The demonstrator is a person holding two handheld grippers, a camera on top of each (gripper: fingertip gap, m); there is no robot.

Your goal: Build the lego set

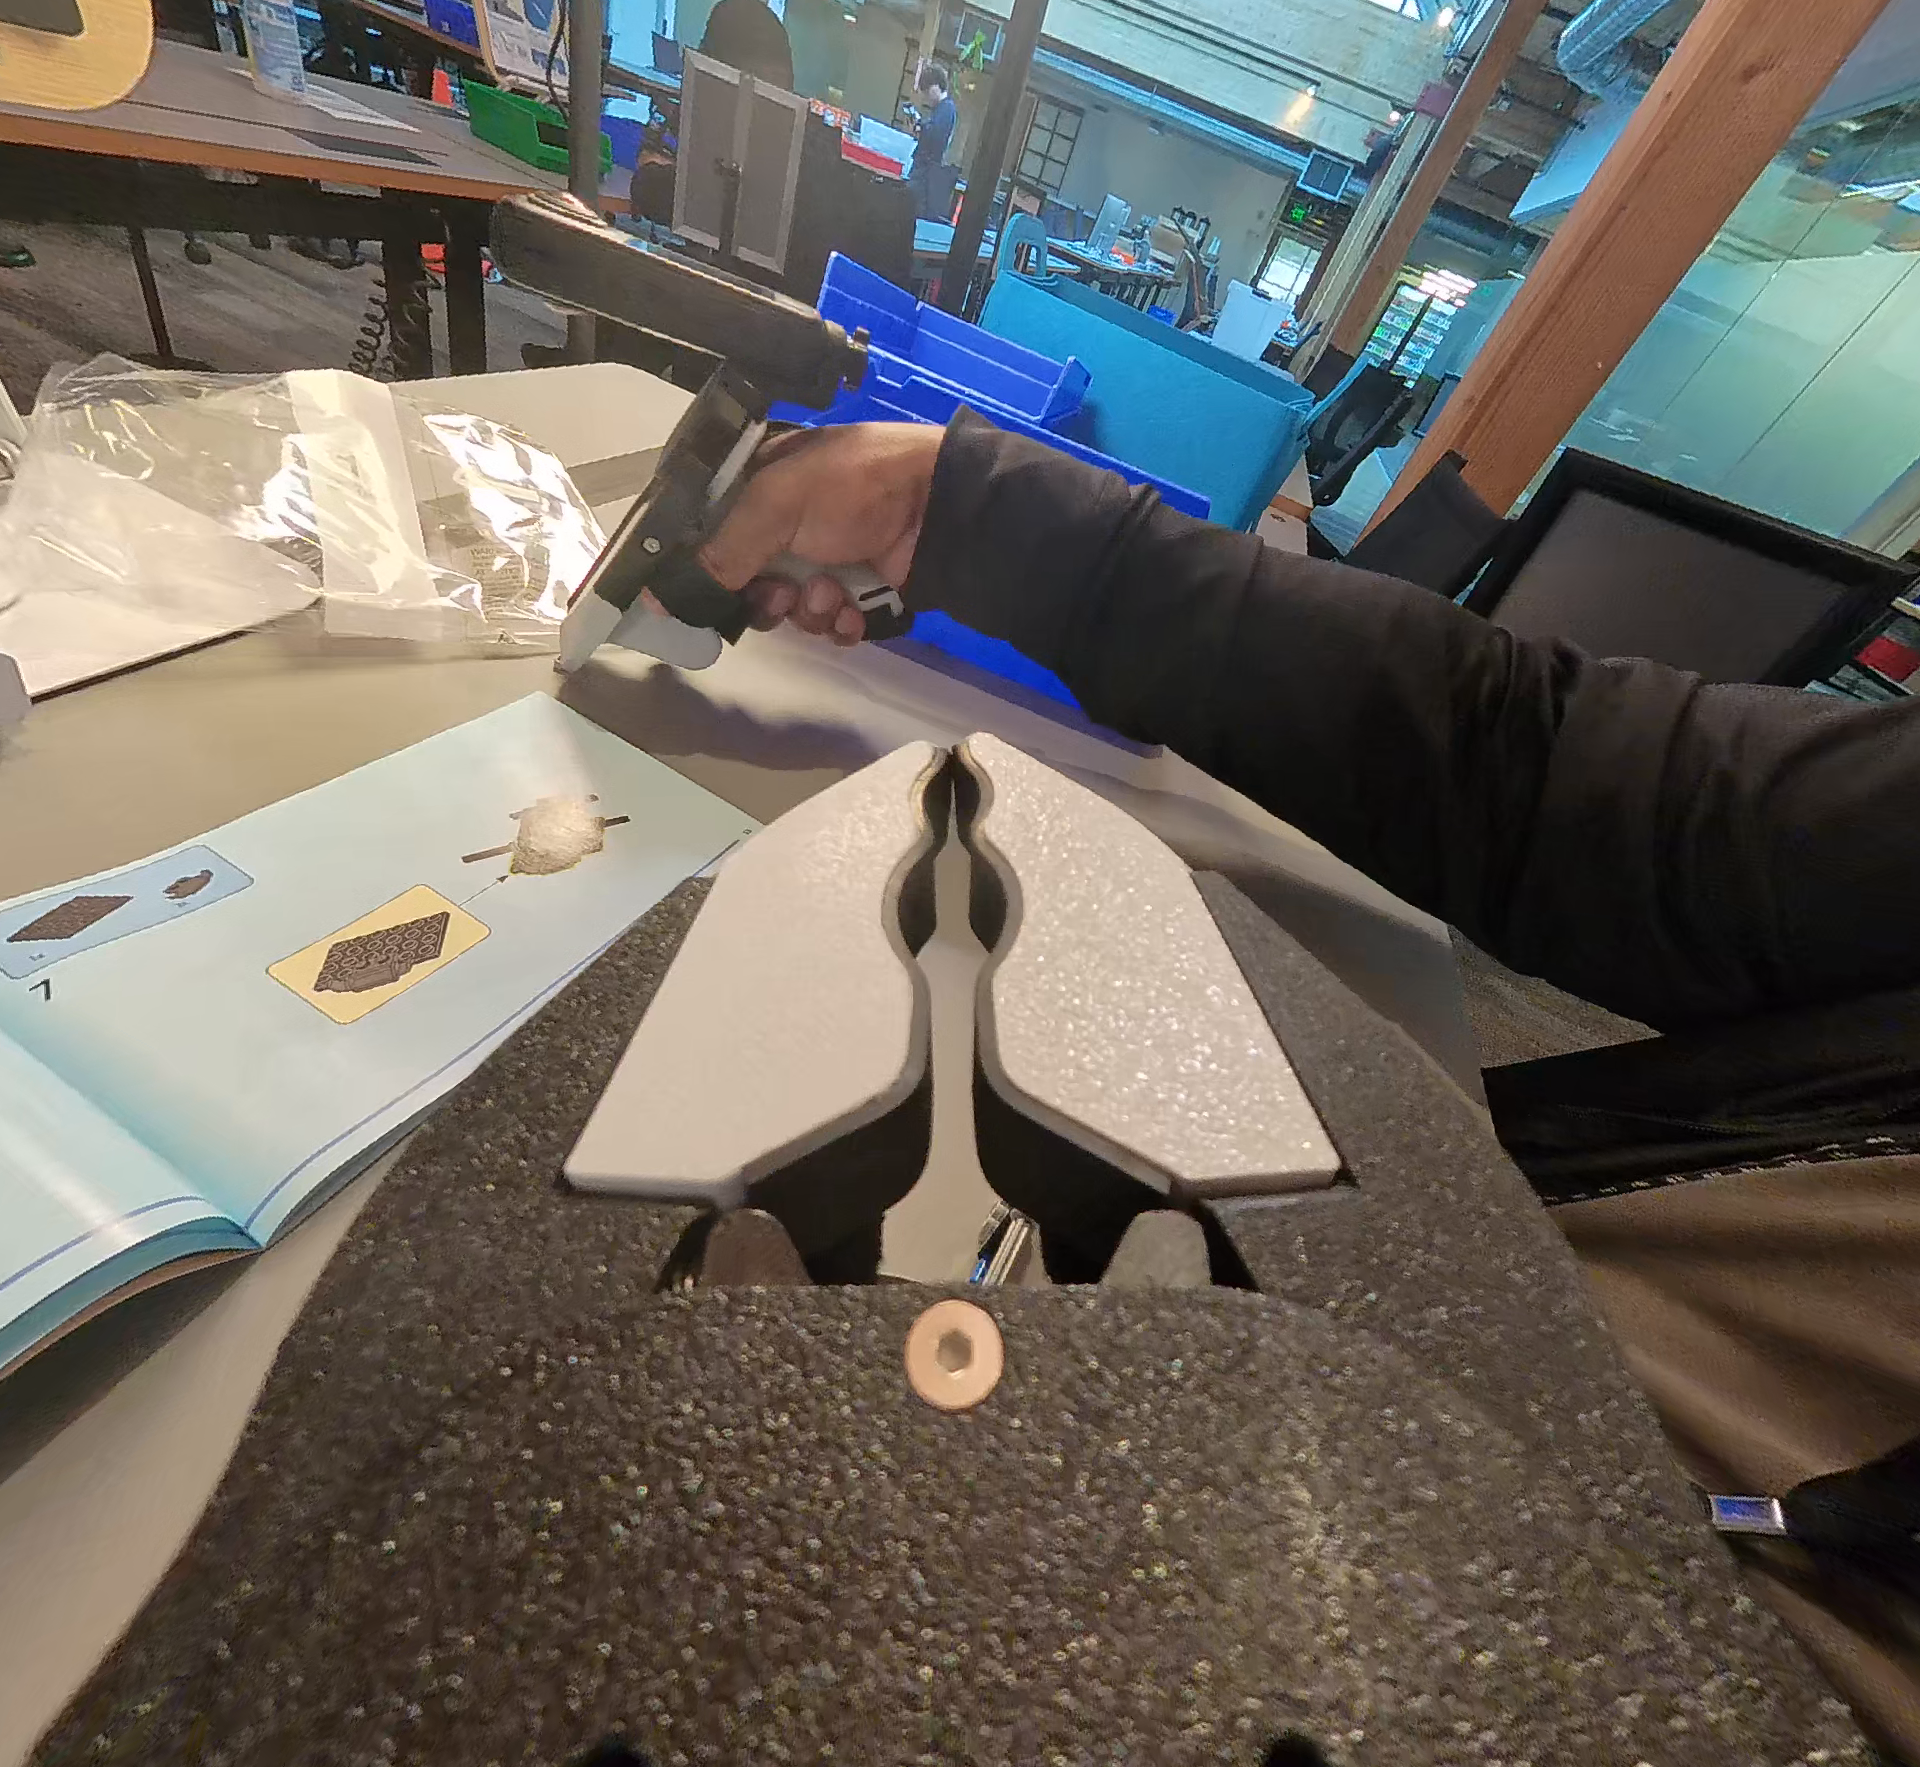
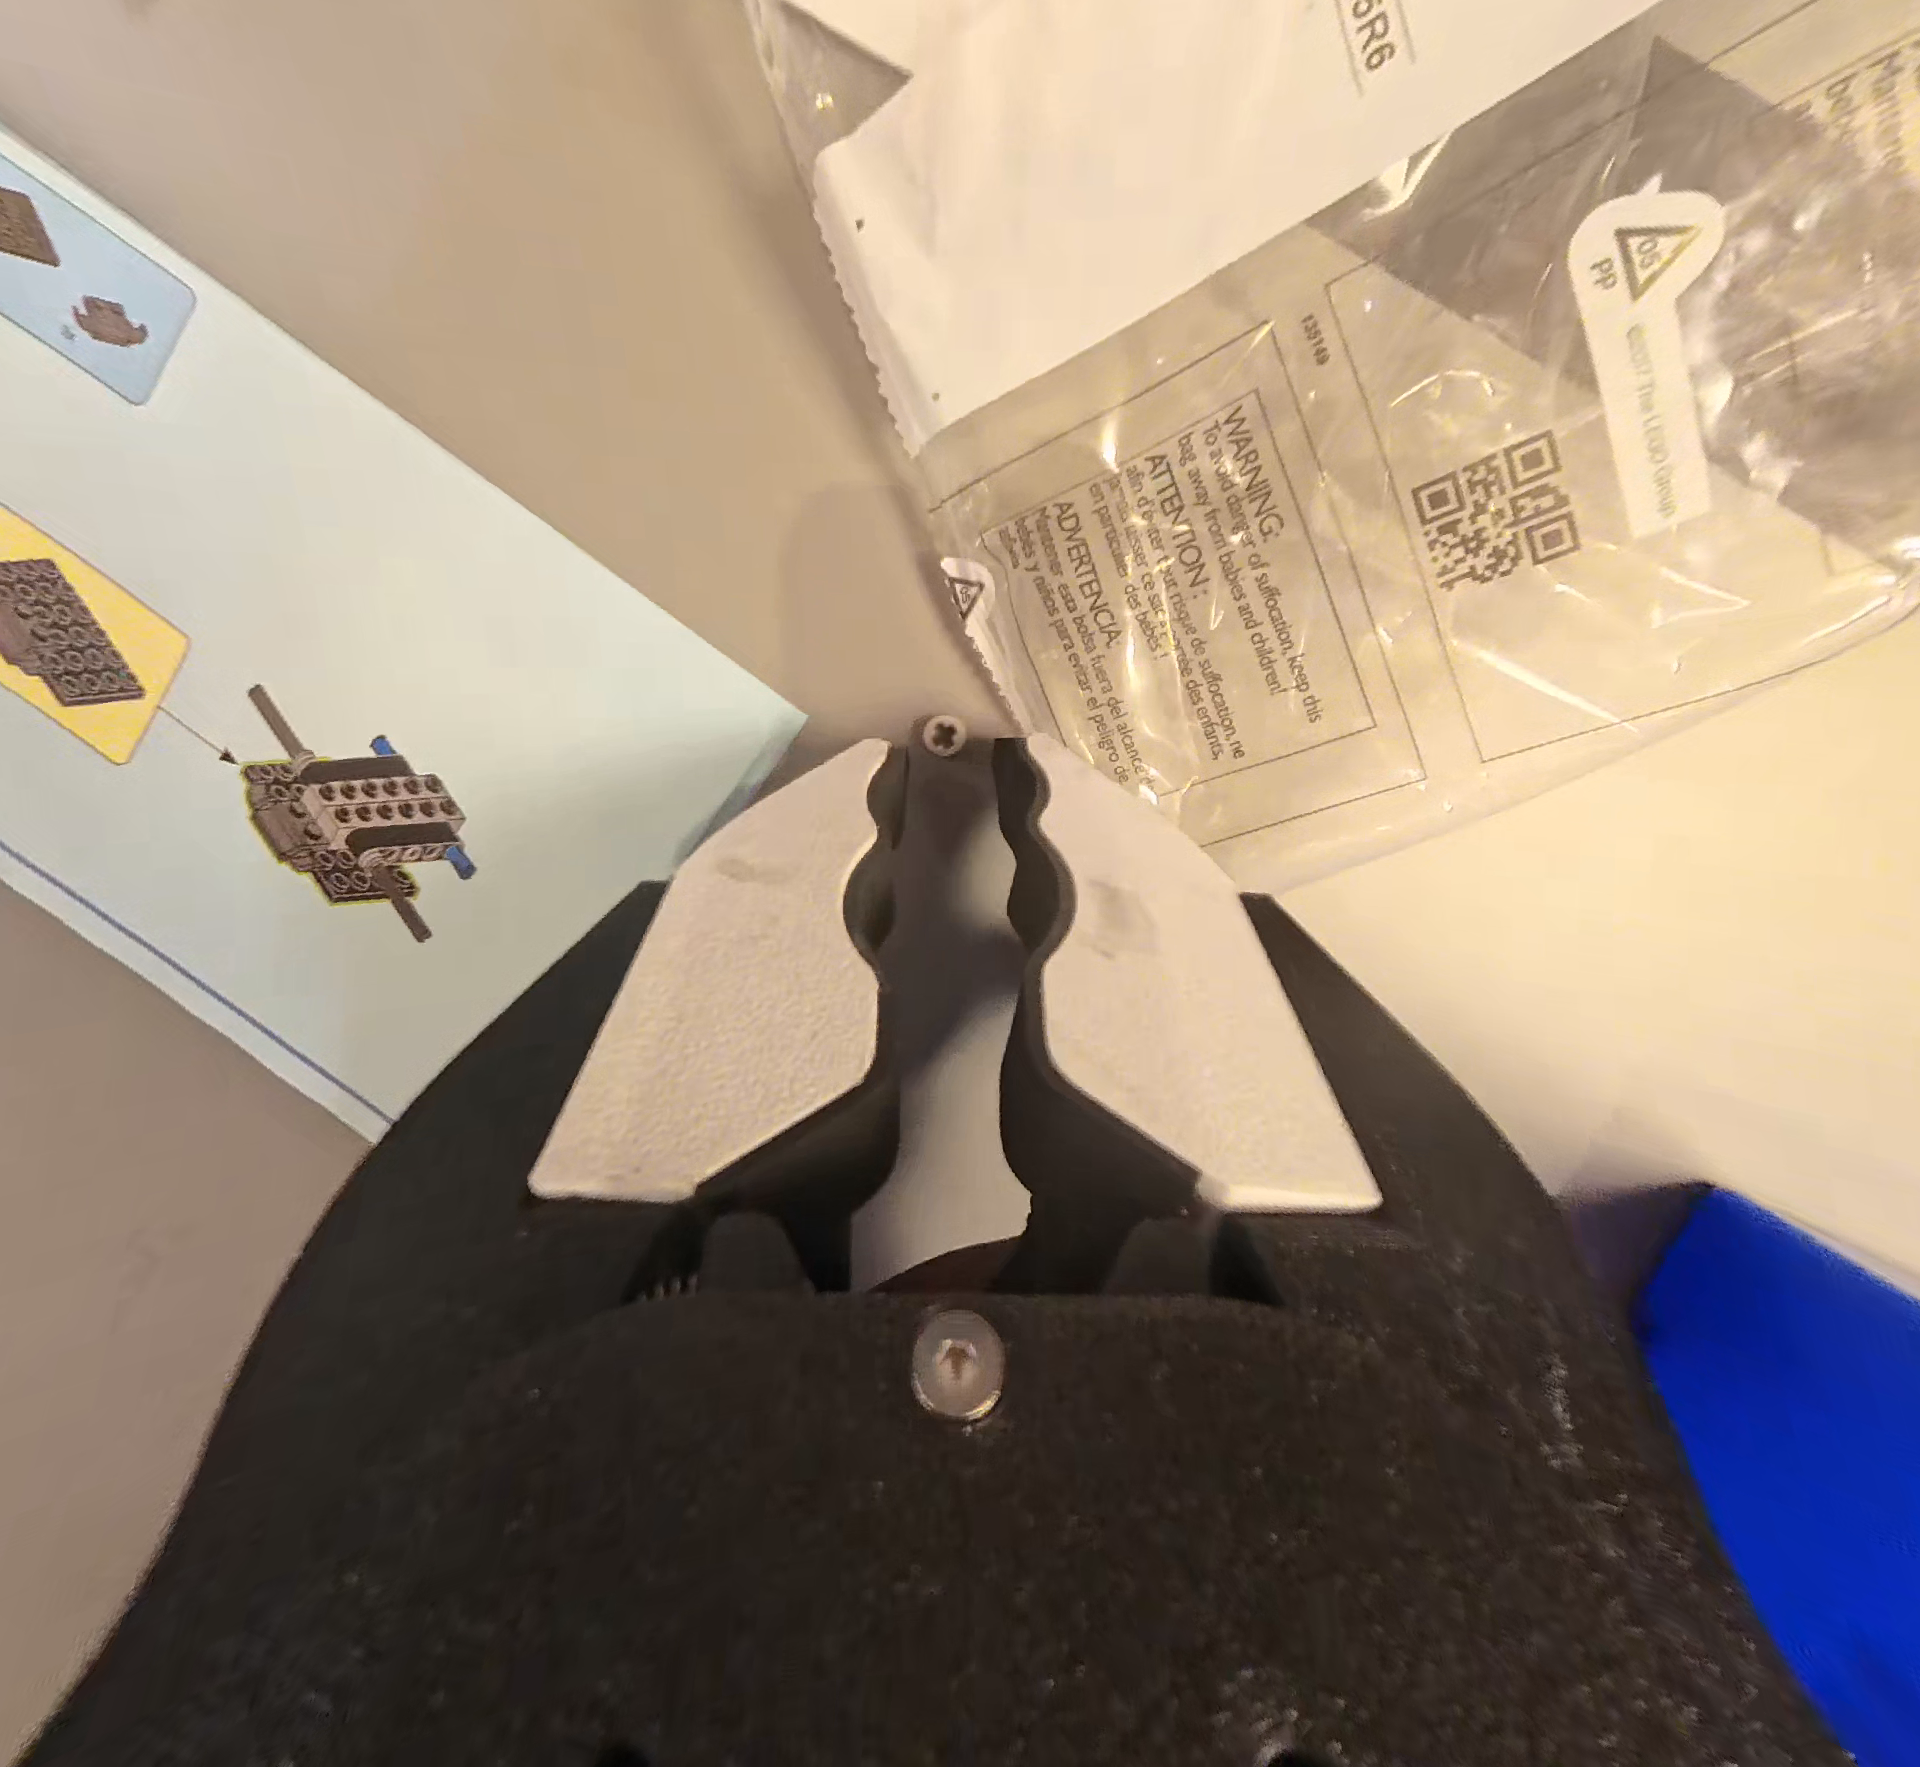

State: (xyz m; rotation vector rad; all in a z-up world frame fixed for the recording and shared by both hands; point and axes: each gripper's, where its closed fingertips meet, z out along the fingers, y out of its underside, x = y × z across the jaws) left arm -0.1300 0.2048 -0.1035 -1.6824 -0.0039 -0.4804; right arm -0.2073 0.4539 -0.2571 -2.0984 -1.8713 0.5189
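Right gripper (image 2: pixel 948 749), jaws slightly apart, frames a small grey cross-holed piece (image 2: pixel 940 736) just beside the clear plastic bag (image 2: pixel 1351 522) on the tabletop (image 2: pixel 468 211), while the left gripper (image 1: pixel 954 763) has its jaws together, holding nothing.

My left gripper (image 1: pixel 953 761) has two pale grey, grainy fingers (image 1: pixel 790 969) with wavy dark inner edges, set in a speckled black body with one round washered screw (image 1: pixel 953 1354); my right gripper (image 2: pixel 951 761) looks the same, its screw (image 2: pixel 956 1374) silver; my sleeve (image 1: pixel 1299 678) is black.
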